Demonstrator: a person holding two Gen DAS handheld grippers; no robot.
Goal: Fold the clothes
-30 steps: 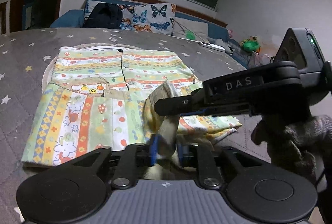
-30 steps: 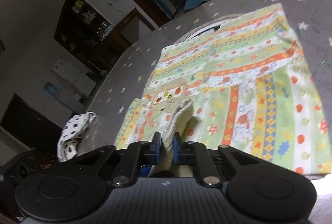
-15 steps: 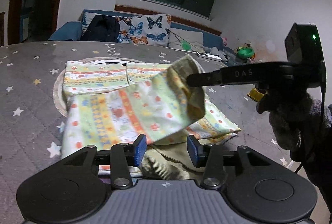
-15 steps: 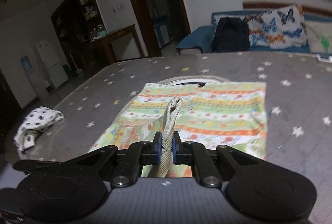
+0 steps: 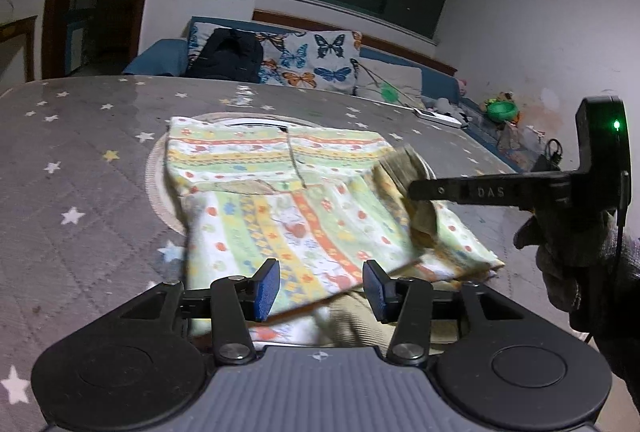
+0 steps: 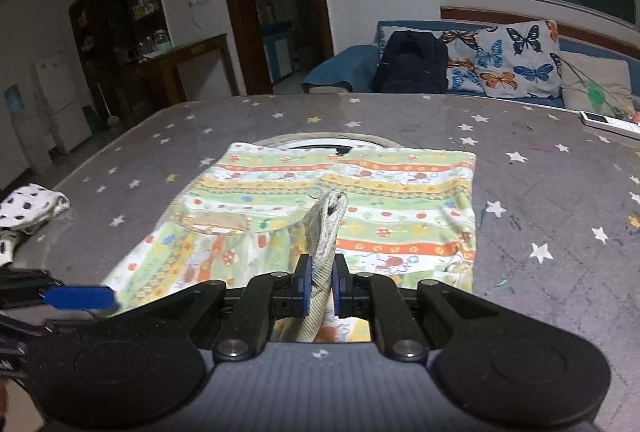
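Note:
A striped, cartoon-print garment (image 5: 280,200) lies on the grey star-patterned table (image 5: 80,160); it also shows in the right wrist view (image 6: 360,184). My left gripper (image 5: 320,286) is open, its blue pads (image 5: 267,288) apart over the garment's near edge, holding nothing. My right gripper (image 6: 320,282) is shut on the garment's ribbed beige hem (image 6: 326,228), which stands up between the pads. In the left wrist view the right gripper (image 5: 416,188) holds that hem lifted above the garment's right side.
A white garment with black dots (image 6: 28,208) lies at the table's left edge. A white remote (image 6: 608,122) lies far right. A blue sofa with butterfly cushions (image 5: 316,58) and a black backpack (image 5: 228,56) stands behind the table.
My left gripper opened and let go of the hem. The right gripper kept its grip and carried the lifted hem to the right and farther over the garment, which now drapes lower.

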